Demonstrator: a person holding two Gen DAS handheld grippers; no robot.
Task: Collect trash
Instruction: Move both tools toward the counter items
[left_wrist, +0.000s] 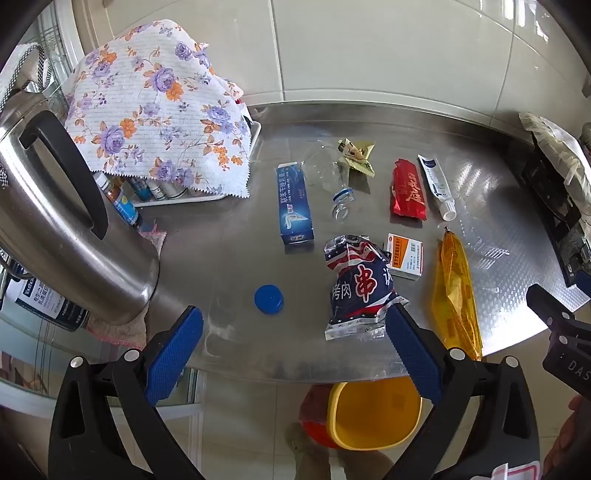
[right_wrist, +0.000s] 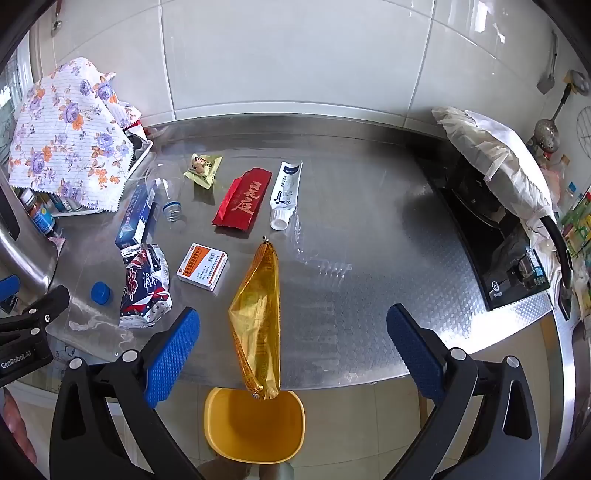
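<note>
We hold both claws above the near edge of the steel counter (right_wrist: 369, 258), and both stand spread wide with nothing between the pads: the left gripper (left_wrist: 295, 343) over the blue cap (left_wrist: 269, 299) and the striped snack bag (left_wrist: 356, 288), the right gripper (right_wrist: 293, 343) over the gold wrapper (right_wrist: 258, 314). The trash lies scattered across the counter, and the yellow bin (right_wrist: 255, 428) waits on the floor just below the edge.

The gold wrapper looks light, thin and crinkly, probably slick film; its near end hangs over the counter edge above the bin, so we judge a pinch across its flat middle would do, or a nudge might tip it in. The snack bag is crumpled foil, soft and empty-looking, best taken at its bunched middle. The clear bottle (left_wrist: 332, 181) is likely light but round and smooth, so it may roll; we would close across its body. The small box (right_wrist: 203, 267) and the toothpaste box (left_wrist: 293, 205) are stiff and should be easy to take by their long sides.

The left view shows the kettle (left_wrist: 62, 206) close at our left and something red beside the bin. The right view alone shows the stove (right_wrist: 495, 236) and the hanging utensils (right_wrist: 554, 122)
</note>
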